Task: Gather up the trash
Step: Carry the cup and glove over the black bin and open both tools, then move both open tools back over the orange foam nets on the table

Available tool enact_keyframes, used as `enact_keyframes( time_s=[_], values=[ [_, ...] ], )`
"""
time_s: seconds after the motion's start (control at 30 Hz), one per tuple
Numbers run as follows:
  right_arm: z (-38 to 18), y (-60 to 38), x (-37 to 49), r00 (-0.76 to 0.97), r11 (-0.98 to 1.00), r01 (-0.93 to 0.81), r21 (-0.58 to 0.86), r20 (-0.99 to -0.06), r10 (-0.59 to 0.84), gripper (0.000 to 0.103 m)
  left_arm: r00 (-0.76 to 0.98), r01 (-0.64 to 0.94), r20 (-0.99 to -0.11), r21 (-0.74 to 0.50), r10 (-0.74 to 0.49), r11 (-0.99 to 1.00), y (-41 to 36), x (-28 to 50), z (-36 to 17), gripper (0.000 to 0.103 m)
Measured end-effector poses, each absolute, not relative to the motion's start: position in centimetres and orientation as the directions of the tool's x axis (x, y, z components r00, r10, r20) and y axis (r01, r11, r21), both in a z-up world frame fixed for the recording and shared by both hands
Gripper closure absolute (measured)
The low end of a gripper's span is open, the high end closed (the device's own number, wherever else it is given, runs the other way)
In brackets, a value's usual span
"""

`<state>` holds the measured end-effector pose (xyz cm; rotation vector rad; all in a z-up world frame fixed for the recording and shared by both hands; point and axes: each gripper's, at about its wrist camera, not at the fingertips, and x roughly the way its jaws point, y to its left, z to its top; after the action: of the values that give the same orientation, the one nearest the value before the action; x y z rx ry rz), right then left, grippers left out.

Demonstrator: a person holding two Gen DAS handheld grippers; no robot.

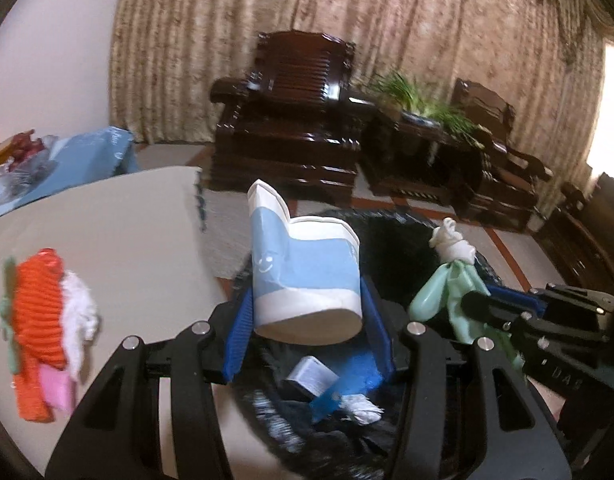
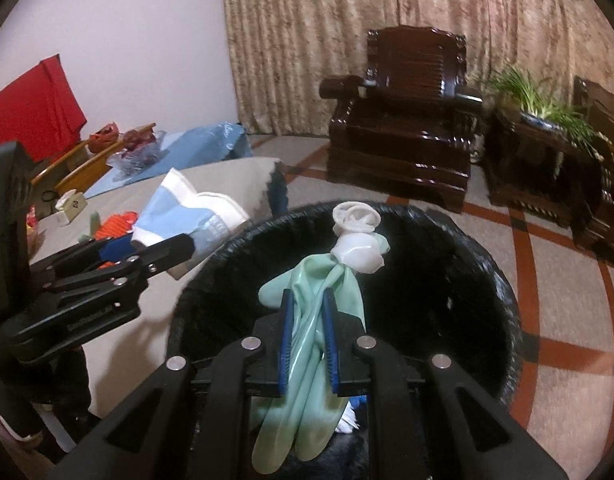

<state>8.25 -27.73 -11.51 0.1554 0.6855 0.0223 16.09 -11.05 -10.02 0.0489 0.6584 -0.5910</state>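
My left claw grips a crushed paper cup, blue and white, its blue pads pressed on the cup's two sides; the cup hangs over the near rim of the black-lined trash bin. My right claw is pinched nearly shut on a pale green rubber glove, whose rolled white cuff sticks up past the pads and whose fingers droop down into the bin.

Much is hard to read. The bin's inside is dark; in the left wrist view I make out only a small grey box, a blue scrap and a bit of white tissue below the cup, and the bin's liner there is smeared by blur. My own black claw frames cut off the bottom of both views. The cup's base hides whatever lies straight behind it.

To the left stands a pale table with an orange knitted thing lying on it, white fluff and a pink patch beside it; what it is I cannot tell. Farther left, a blue sheet carries crumpled clear plastic and something red. A red cloth leans at the white wall. Far across the tiled floor, with its red-brown bands, sit dark carved wooden armchairs, a potted green plant between two of them, and a beige patterned curtain behind.
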Motion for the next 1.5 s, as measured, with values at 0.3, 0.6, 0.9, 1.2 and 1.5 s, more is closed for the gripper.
enact_keyframes(
  time_s=[0.3, 0.6, 0.9, 1.2, 1.5],
  values=[
    [-12.3, -29.2, 6.8, 0.777, 0.986, 0.117, 0.12, -0.629, -0.016, 0.035, 0.608, 0.536, -0.609, -0.16, -0.51, 0.829, -11.5, 16.5, -10.7, 0.029],
    [-9.5, -26.8, 7.2, 0.833, 0.986, 0.073, 0.149, -0.553, 0.022, 0.006, 0.726, 0.418, -0.56, -0.102, -0.399, 0.903, -4.9, 15.5, -8.0, 0.015],
    [-8.0, -19.4, 11.2, 0.848, 0.984, -0.104, 0.144, -0.504, 0.163, 0.006, 0.822, 0.198, -0.535, -0.051, -0.194, 0.979, 5.0, 15.6, -6.0, 0.015],
    [-8.6, -13.2, 14.9, 0.825, 0.968, -0.22, 0.122, -0.507, 0.251, 0.006, 0.811, 0.032, -0.583, -0.046, -0.053, 0.998, 12.1, 18.2, -7.6, 0.015],
    [-10.3, -10.5, 17.7, 0.793, 0.957, -0.259, 0.128, -0.537, 0.287, 0.006, 0.783, 0.003, -0.62, -0.082, -0.053, 0.997, 12.7, 21.1, -10.1, 0.017]
  ],
)
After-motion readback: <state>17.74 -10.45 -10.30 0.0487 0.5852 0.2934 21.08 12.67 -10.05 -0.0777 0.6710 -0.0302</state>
